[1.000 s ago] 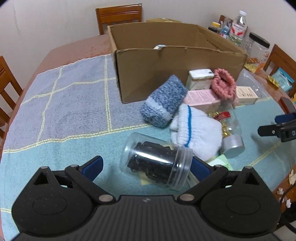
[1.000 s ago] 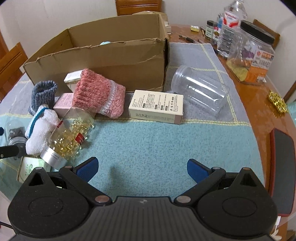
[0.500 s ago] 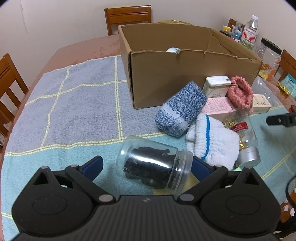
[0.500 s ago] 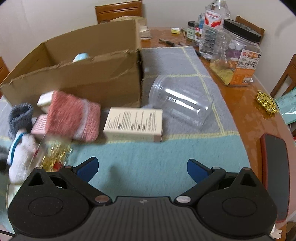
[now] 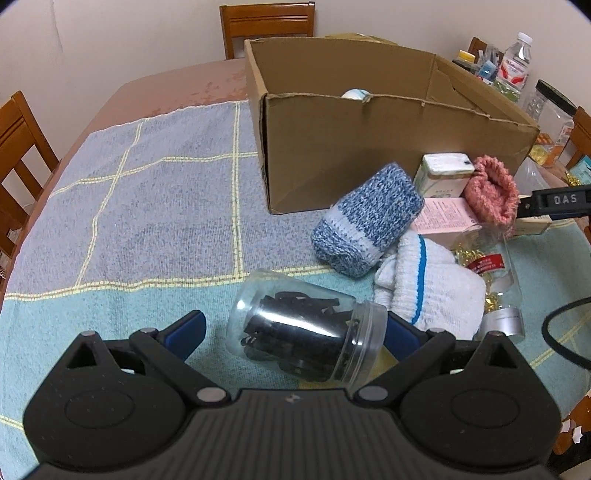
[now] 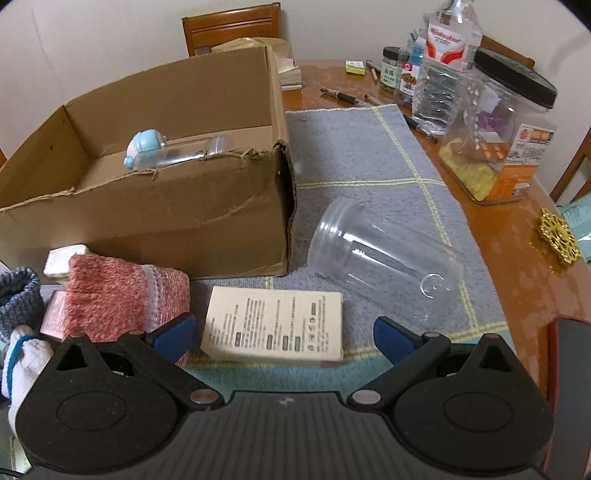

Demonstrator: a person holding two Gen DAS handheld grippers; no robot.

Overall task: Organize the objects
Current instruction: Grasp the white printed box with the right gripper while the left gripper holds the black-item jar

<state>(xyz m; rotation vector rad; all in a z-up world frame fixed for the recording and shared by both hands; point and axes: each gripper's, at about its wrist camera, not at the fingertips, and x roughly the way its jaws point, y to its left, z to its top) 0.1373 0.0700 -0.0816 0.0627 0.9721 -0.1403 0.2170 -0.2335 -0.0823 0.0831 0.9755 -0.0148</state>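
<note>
My left gripper point(image 5: 291, 330) is open around a clear jar of black clips point(image 5: 306, 338) lying on its side on the cloth. Beyond it lie a blue sock point(image 5: 365, 218), a white sock point(image 5: 428, 284) and a jar of gold clips point(image 5: 487, 266). The open cardboard box point(image 5: 369, 147) stands behind. My right gripper point(image 6: 282, 332) is open, with a cream box point(image 6: 275, 326) lying between its fingers. A clear plastic cup point(image 6: 384, 254) lies on its side to the right, and a pink sock point(image 6: 114, 299) to the left. The cardboard box point(image 6: 147, 206) holds a small bottle with a blue cap point(image 6: 162, 151).
A pink box point(image 5: 447, 219) and a white tin point(image 5: 445, 173) lie by the socks. Bottles and a big black-lidded jar point(image 6: 498, 140) crowd the table's right side. A gold ornament point(image 6: 559, 240) lies on bare wood. Wooden chairs point(image 5: 267, 22) surround the table.
The right gripper moved forward and right, toward the cream box and the cup. The left gripper pulled back slightly and turned, the clip jar staying between its fingers.
</note>
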